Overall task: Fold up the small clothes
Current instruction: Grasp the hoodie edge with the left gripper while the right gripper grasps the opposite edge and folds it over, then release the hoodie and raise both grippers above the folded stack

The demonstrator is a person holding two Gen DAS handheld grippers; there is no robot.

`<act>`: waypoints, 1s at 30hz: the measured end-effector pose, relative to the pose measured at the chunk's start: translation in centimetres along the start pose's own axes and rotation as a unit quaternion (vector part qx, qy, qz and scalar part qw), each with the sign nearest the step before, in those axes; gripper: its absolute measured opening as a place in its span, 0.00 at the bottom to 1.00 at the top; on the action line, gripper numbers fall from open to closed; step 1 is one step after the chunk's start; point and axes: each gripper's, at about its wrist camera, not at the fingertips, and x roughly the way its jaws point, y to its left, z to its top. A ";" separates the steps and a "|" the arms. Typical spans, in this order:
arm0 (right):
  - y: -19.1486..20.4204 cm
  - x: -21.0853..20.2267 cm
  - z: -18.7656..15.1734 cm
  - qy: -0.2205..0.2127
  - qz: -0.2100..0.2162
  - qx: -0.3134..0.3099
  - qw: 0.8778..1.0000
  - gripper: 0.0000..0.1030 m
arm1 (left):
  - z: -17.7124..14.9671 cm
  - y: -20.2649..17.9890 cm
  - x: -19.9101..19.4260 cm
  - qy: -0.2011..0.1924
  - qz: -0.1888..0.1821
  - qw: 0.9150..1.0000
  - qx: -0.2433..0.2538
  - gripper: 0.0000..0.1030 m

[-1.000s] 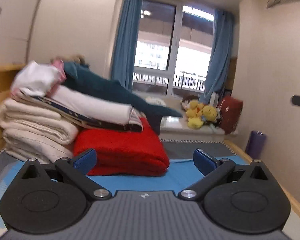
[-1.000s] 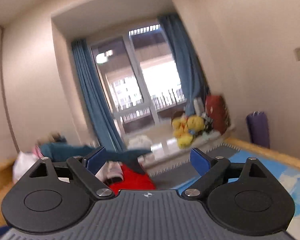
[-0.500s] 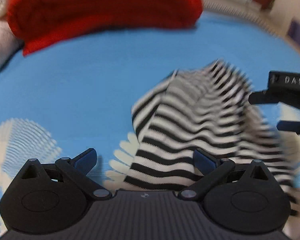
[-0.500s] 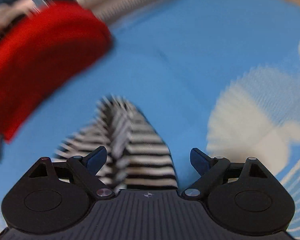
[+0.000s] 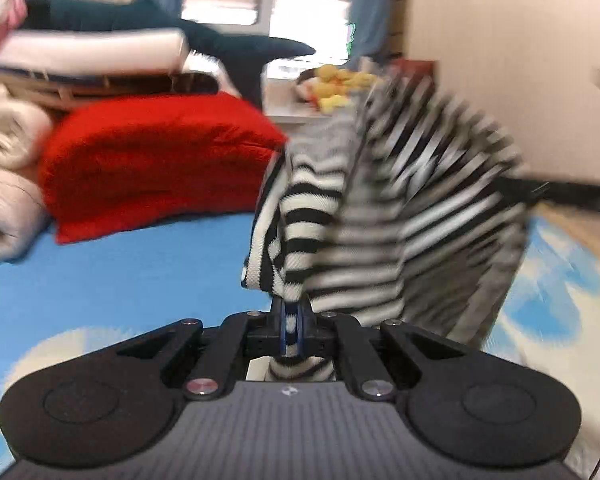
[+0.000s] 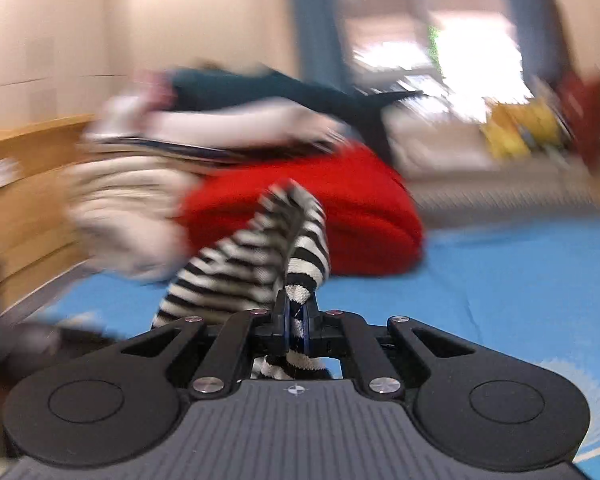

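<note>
A black-and-white striped garment [image 5: 380, 220] hangs lifted above the blue mat [image 5: 120, 280], blurred by motion. My left gripper [image 5: 291, 320] is closing its jaws on one edge of it, and the pads pinch the striped cloth between them. In the right wrist view the same striped garment [image 6: 240, 272] trails off to the left. My right gripper [image 6: 295, 322] is closing on another edge, with cloth pressed between its pads. Each gripper sits low over the blue mat [image 6: 500, 280].
A folded red blanket [image 5: 152, 160] lies on the mat behind the garment, beside rolled white blankets [image 5: 4, 184] with a dark teal plush [image 5: 220, 40] on top. Yellow plush toys [image 5: 336, 84] sit by the window. A wooden frame [image 6: 20, 200] bounds the left.
Both grippers dropped from facing the window to the mat, came over the striped garment with jaws open, then shut on its edges and lifted it.
</note>
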 end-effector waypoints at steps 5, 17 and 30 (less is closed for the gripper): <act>1.5 -12.3 -10.3 0.185 -0.042 0.005 0.982 0.89 | -11.8 0.2 -10.4 0.105 0.044 0.993 -0.011 0.88; 9.1 -20.3 -12.6 0.120 -0.158 0.236 0.951 0.87 | -11.6 -7.5 -23.6 0.080 0.156 0.979 -0.105 1.00; 12.3 -14.1 -17.5 0.151 -0.203 0.139 0.957 0.73 | -16.0 -12.3 -15.7 0.113 0.185 0.971 -0.096 1.00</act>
